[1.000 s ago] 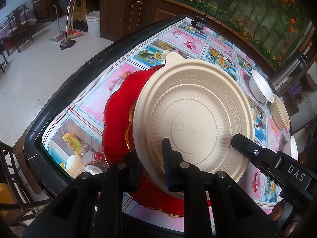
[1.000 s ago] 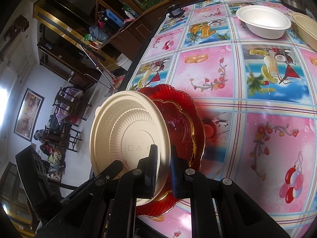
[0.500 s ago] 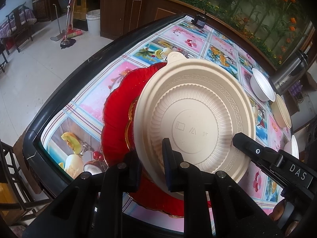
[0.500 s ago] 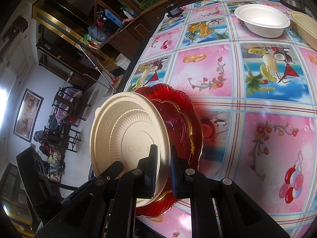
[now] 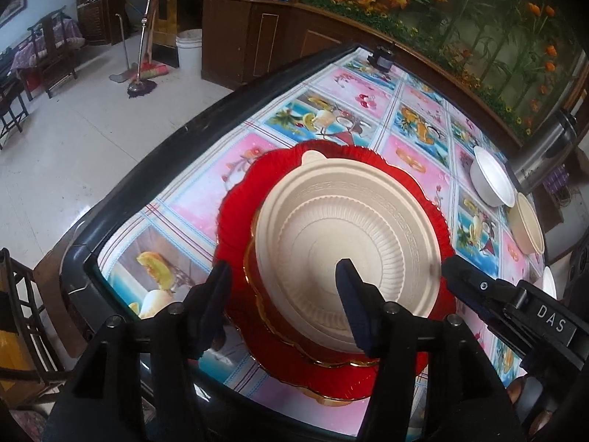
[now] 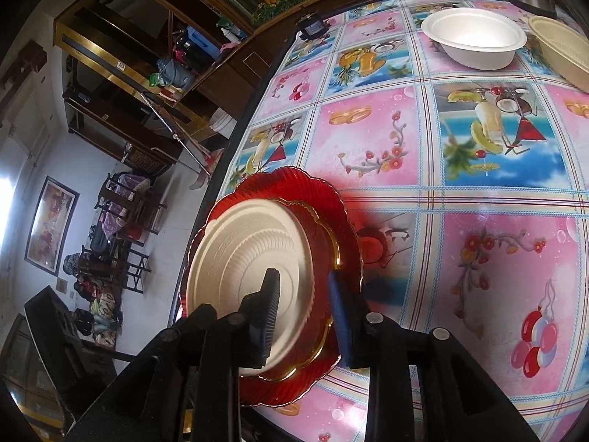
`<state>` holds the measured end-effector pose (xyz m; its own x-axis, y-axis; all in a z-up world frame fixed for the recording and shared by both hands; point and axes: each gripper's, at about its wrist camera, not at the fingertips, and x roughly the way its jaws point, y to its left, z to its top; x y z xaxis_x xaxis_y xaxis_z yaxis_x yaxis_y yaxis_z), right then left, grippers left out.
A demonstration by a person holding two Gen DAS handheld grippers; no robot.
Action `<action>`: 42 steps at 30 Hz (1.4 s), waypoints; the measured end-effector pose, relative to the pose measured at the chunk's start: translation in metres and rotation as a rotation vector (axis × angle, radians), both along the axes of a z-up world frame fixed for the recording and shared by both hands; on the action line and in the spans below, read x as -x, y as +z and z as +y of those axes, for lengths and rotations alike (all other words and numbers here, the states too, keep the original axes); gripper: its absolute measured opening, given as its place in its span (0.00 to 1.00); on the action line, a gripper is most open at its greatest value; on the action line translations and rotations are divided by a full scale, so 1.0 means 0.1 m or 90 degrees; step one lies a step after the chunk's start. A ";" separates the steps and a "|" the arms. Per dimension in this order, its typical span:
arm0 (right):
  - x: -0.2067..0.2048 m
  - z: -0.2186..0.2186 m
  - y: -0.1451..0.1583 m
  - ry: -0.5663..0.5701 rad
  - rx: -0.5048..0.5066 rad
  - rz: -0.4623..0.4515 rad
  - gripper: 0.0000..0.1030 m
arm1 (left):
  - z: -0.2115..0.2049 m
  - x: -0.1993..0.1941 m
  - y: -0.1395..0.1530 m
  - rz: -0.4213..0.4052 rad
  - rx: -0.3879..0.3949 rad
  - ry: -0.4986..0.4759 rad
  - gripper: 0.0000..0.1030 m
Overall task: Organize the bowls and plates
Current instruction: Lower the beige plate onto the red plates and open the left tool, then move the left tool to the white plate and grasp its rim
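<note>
Straddling the beige plate [image 5: 346,235] on the red plate [image 5: 239,213], both grippers gape released, white bowl [image 6: 475,37] well apart.

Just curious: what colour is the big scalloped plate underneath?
Deep red with a gold rim, clearest in the left wrist view.

Both handheld grippers stood with their jaws spread apart. The left gripper [image 5: 283,287] pointed forward and down, its two dark fingers [image 5: 217,294] wide apart with nothing pinched between them. The right gripper [image 6: 303,305] was angled the same way, its fingers [image 6: 270,302] parted by a narrower gap, its body visible at the left camera's right edge.
</note>
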<state>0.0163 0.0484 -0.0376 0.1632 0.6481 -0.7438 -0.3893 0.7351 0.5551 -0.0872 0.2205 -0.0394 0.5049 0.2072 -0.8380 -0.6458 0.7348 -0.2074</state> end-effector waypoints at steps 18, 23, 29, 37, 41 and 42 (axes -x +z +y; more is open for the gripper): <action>-0.09 -0.70 0.19 -0.076 -0.076 -0.003 0.84 | -0.59 -0.27 0.37 -0.051 -0.098 -0.084 0.76; -0.17 -1.12 0.15 -0.136 -0.037 -0.010 1.00 | -1.03 -0.53 0.40 -0.059 -0.097 -0.183 0.78; -0.23 -1.70 0.15 -0.164 -0.023 0.008 1.00 | -1.50 -0.81 0.40 -0.053 -0.084 -0.268 0.77; -0.27 -2.63 0.29 -0.268 -0.039 -0.004 1.00 | -2.15 -1.24 0.37 -0.031 -0.039 -0.359 0.77; -0.34 -3.11 0.36 -0.340 -0.052 -0.007 1.00 | -2.56 -1.47 0.36 -0.025 -0.020 -0.409 0.77; -0.36 -3.23 0.36 -0.355 -0.052 -0.009 1.00 | -2.63 -1.51 0.36 -0.022 -0.017 -0.416 0.77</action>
<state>0.0520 -0.2742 -0.0012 0.5081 0.5163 -0.6894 0.0380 0.7862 0.6167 0.0635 -0.0427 -0.0031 0.5598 -0.1311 -0.8182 -0.0580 0.9788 -0.1965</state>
